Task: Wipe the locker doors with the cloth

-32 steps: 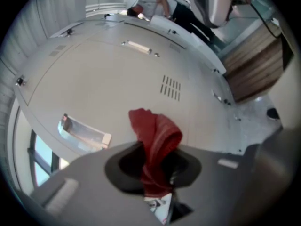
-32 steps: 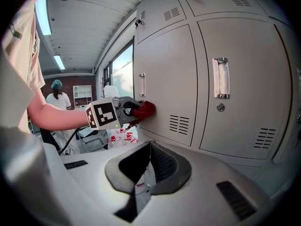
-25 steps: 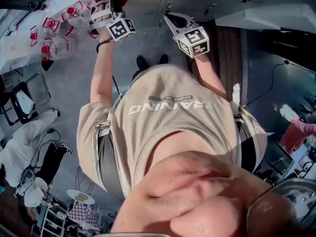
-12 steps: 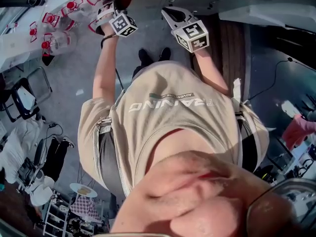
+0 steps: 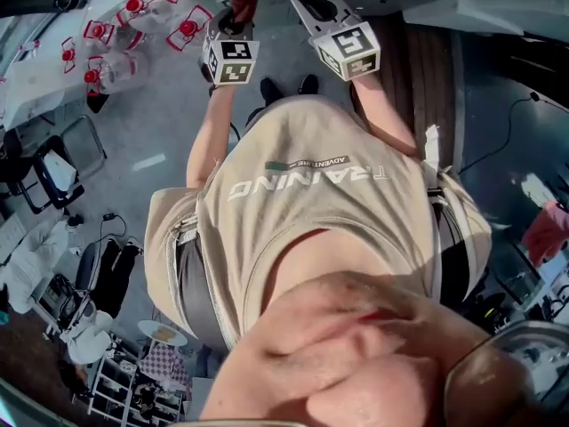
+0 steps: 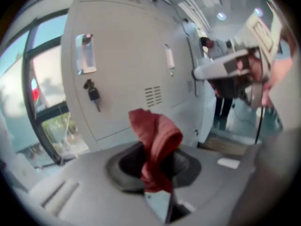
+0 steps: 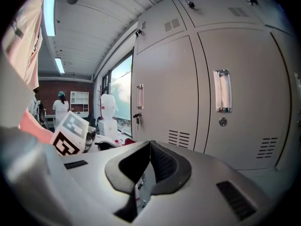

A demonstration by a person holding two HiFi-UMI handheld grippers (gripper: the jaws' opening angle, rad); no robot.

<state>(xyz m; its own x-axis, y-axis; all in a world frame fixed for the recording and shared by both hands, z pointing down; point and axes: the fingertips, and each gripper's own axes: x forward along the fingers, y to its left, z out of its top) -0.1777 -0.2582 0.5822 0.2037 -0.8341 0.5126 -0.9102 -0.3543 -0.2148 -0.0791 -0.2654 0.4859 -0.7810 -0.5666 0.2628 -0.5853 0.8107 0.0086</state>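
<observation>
A red cloth (image 6: 157, 131) is pinched in my left gripper (image 6: 153, 163), which is shut on it; the cloth's free end stands up in front of a grey locker door (image 6: 124, 55). That door has a metal handle (image 6: 85, 53), a hanging key (image 6: 93, 96) and vent slots (image 6: 153, 96). In the head view the left gripper (image 5: 233, 27) holds the cloth (image 5: 243, 2) close beside my right gripper (image 5: 318, 9). My right gripper (image 7: 149, 160) is shut and holds nothing; it faces two more locker doors (image 7: 167, 93), one with a handle (image 7: 222, 97).
The lockers fill the space ahead of both grippers. A table with red-and-white items (image 5: 107, 43) stands at the left, and chairs (image 5: 40, 181) are beside it. A person in white (image 7: 60, 110) stands far back. The left gripper's marker cube (image 7: 70, 133) shows in the right gripper view.
My left gripper has moved rightward with the red cloth and now sits closer to the right gripper. The right gripper has barely shifted.
</observation>
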